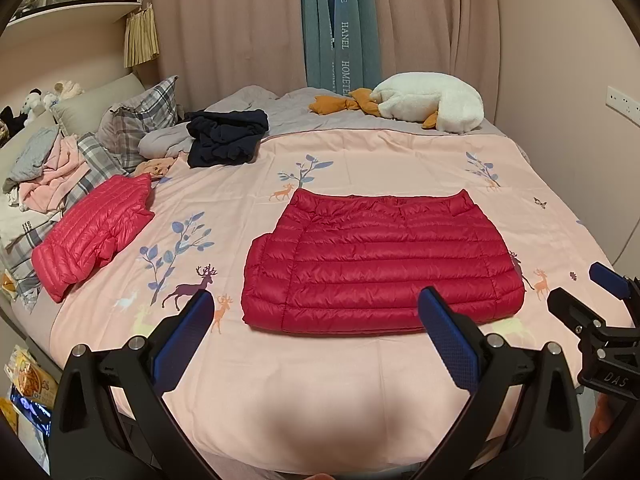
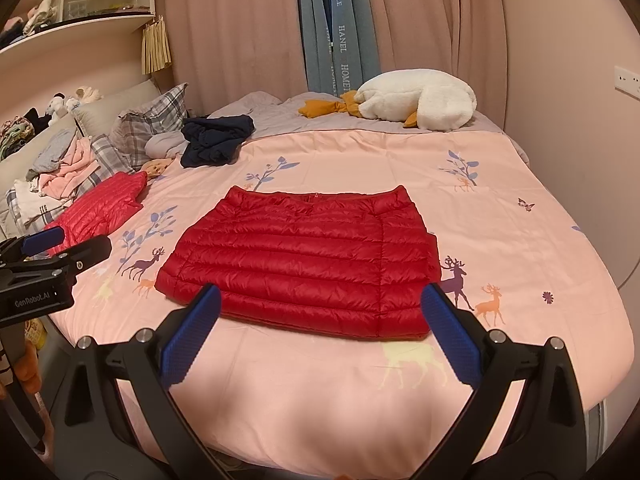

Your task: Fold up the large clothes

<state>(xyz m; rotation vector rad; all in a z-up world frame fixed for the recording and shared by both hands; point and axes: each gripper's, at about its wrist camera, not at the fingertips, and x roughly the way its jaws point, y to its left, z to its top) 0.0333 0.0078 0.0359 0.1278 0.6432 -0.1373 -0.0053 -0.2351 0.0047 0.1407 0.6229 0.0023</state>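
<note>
Where curtains (image 1: 240, 20) hang: pink bedspread (image 1: 360, 152).

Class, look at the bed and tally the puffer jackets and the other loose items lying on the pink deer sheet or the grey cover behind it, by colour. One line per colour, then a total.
Red puffer jacket: 1
Pink-red puffer jacket: 1
Navy garment: 1
White plush goose: 1
Total: 4

Plush goose (image 1: 430, 106), plaid pillows (image 1: 138, 120), curtains (image 1: 224, 24)
</note>
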